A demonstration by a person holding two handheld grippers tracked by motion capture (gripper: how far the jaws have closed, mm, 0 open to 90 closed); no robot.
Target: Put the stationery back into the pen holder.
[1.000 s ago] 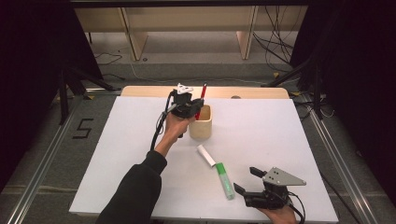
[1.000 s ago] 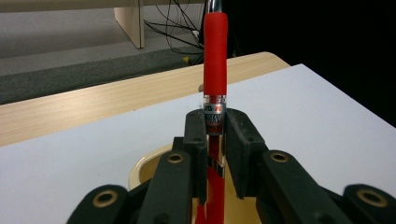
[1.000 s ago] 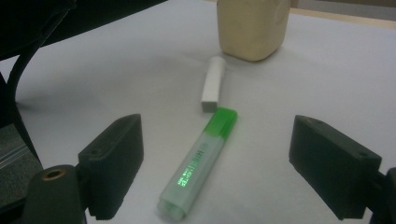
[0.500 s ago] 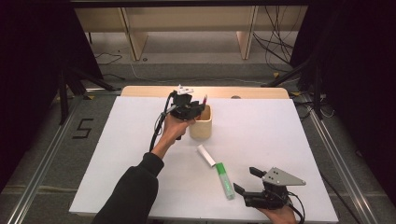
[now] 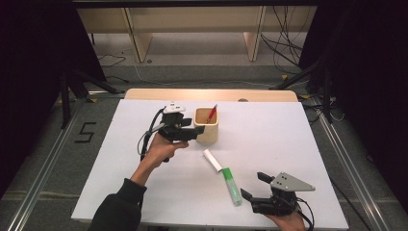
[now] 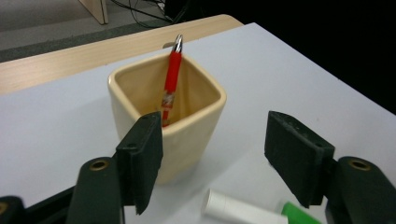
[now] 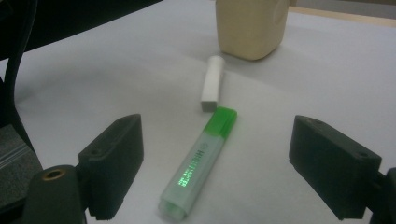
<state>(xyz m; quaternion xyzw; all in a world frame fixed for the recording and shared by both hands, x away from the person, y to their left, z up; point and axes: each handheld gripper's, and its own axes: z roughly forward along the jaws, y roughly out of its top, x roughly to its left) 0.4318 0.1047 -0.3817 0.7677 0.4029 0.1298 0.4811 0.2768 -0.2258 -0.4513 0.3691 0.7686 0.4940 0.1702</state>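
Observation:
A cream square cup (image 5: 207, 131) stands mid-table with a red pen (image 5: 212, 114) leaning inside it; the pen (image 6: 172, 79) rests against the cup's (image 6: 187, 140) far rim. My left gripper (image 5: 192, 132) hovers just left of the cup. Its jaws (image 6: 215, 140) have just been opening and stand open with nothing between them. A green highlighter (image 5: 232, 185) and a white cylinder (image 5: 212, 160) lie end to end nearer the front. My right gripper (image 5: 254, 186) rests low beside the highlighter, open (image 7: 219, 135), its jaws either side of the highlighter (image 7: 201, 158) without touching it.
The white table sheet (image 5: 298, 144) ends in a wooden strip (image 5: 211, 94) at the far edge. Beyond are shelf legs and cables on the floor. Metal rails run along both sides of the table. The white cylinder (image 7: 212, 84) and cup (image 7: 252, 28) lie ahead of the right gripper.
The left gripper held the red pen above the cup, let it drop in, opened, and drew back to the left of the cup. The right gripper has stayed still.

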